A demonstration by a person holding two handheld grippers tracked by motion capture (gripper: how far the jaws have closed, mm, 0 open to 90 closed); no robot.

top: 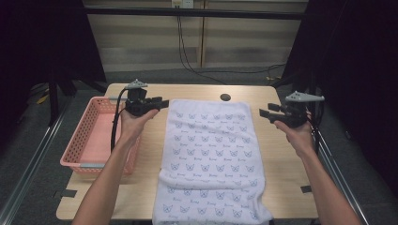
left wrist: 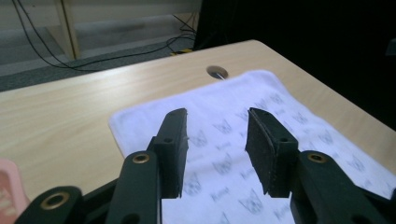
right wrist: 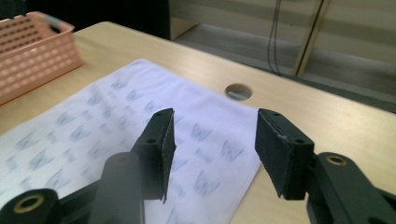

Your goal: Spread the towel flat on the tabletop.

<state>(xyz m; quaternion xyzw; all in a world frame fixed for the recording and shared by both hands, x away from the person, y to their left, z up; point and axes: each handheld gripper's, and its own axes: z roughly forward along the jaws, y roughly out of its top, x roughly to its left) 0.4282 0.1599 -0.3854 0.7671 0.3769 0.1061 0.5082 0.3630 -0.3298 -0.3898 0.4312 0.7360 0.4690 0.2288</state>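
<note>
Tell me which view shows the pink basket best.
The high view: the whole pink basket sits at the table's left edge. The right gripper view catches one blurred corner; the left gripper view a pink sliver.

Both forearms are showing bare, no sleeves. Each black hand-held gripper, left and right, is carrying a grey three-cornered plate, brass-looking rivets, textured pads, possibly rubber; black cable trailing.

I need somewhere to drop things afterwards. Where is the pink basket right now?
In the high view the pink basket sits at the table's left edge, left of the white towel, under the person's left forearm.
</note>
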